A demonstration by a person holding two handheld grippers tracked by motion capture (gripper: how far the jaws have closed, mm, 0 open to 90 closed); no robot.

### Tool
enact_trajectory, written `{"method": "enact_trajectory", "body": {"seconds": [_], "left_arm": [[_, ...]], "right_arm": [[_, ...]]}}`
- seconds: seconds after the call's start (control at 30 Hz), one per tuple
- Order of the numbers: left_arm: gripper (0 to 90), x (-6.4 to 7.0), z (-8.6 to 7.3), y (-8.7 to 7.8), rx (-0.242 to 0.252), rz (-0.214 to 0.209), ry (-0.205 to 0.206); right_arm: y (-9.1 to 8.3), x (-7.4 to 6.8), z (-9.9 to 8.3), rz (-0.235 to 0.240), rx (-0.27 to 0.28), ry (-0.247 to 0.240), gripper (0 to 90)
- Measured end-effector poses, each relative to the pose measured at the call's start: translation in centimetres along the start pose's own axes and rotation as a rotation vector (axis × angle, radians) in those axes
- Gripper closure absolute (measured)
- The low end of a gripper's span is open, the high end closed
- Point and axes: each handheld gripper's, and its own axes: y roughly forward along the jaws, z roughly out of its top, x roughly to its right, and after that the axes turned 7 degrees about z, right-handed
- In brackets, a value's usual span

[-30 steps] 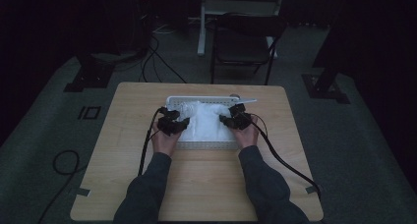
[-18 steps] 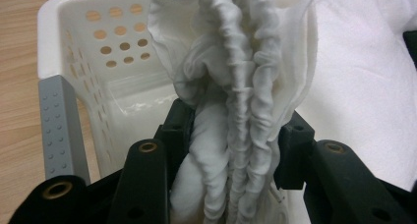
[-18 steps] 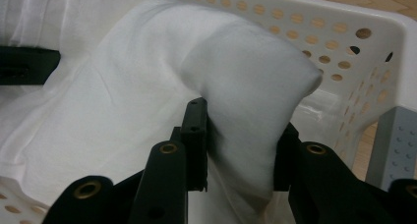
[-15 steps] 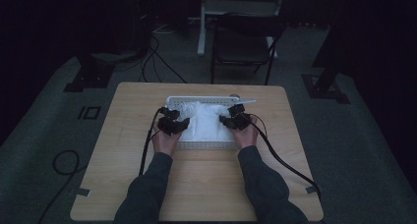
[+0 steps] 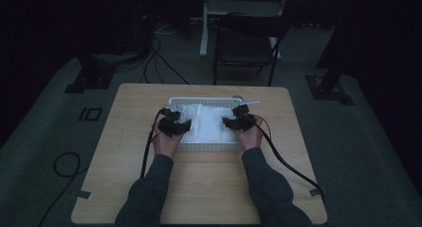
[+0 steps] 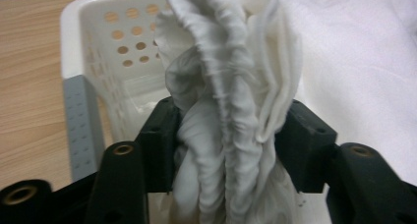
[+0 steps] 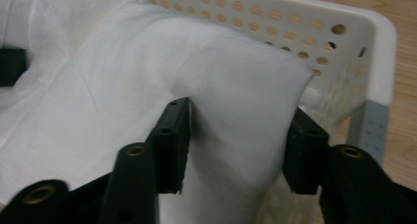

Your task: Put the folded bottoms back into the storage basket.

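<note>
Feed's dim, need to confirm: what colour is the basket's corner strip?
Grey, on the white perforated basket; corner strip is clearest in the right gripper view.

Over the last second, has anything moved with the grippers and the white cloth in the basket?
Hardly anything has visibly changed. The left gripper stays at the left end of the white basket with bunched white cloth between its jaws. The right gripper stays at the right end, its jaws around a fold of the same cloth. Basket, wooden table and both forearms sit as before.
</note>
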Motion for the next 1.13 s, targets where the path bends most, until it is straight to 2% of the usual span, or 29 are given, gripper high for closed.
{"method": "enact_trajectory", "body": {"seconds": [0.07, 0.1, 0.17, 0.2, 0.23, 0.33, 0.37, 0.63, 0.9, 1.03, 1.13], "left_arm": [[40.9, -0.3, -0.1, -0.2, 0.011, 0.007, -0.011], [39.2, -0.9, -0.1, -0.7, 0.027, 0.028, -0.014], [37.9, -1.2, -0.2, -1.0, 0.04, 0.03, -0.023], [37.9, -1.5, -0.2, -1.3, 0.046, 0.031, -0.029], [36.5, -2.3, -0.2, -1.8, 0.059, 0.032, -0.04], [35.6, -3.0, -0.3, -2.2, 0.066, 0.041, -0.053], [35.6, -3.3, -0.5, -2.5, 0.074, 0.043, -0.061], [35.5, -5.4, -1.9, -3.9, 0.111, 0.063, -0.09], [35.2, -6.7, -3.8, -4.4, 0.111, 0.086, -0.111], [35.2, -7.5, -4.6, -4.4, 0.1, 0.098, -0.129], [35.0, -8.1, -5.2, -4.1, 0.083, 0.115, -0.133]], "right_arm": [[-0.2, 0.1, 0.0, -0.013, 0.002, -0.002, 46.4], [-0.6, 0.2, 0.0, -0.023, 0.01, -0.003, 42.7], [-1.2, 0.2, 0.0, -0.045, 0.022, -0.012, 39.8], [-1.2, 0.2, 0.0, -0.045, 0.022, -0.012, 39.8], [-1.8, 0.2, 0.0, -0.066, 0.035, -0.025, 37.3], [-2.4, 0.0, 0.0, -0.074, 0.055, -0.03, 35.9], [-3.2, 0.0, -0.3, -0.071, 0.077, -0.032, 34.5], [-4.7, 0.6, -2.0, -0.095, 0.09, -0.025, 32.8], [-6.7, 1.8, -4.1, -0.113, 0.114, 0.007, 32.7], [-7.5, 1.8, -4.9, -0.119, 0.105, 0.006, 32.6], [-8.2, 1.5, -5.9, -0.131, 0.103, -0.012, 32.4]]}}
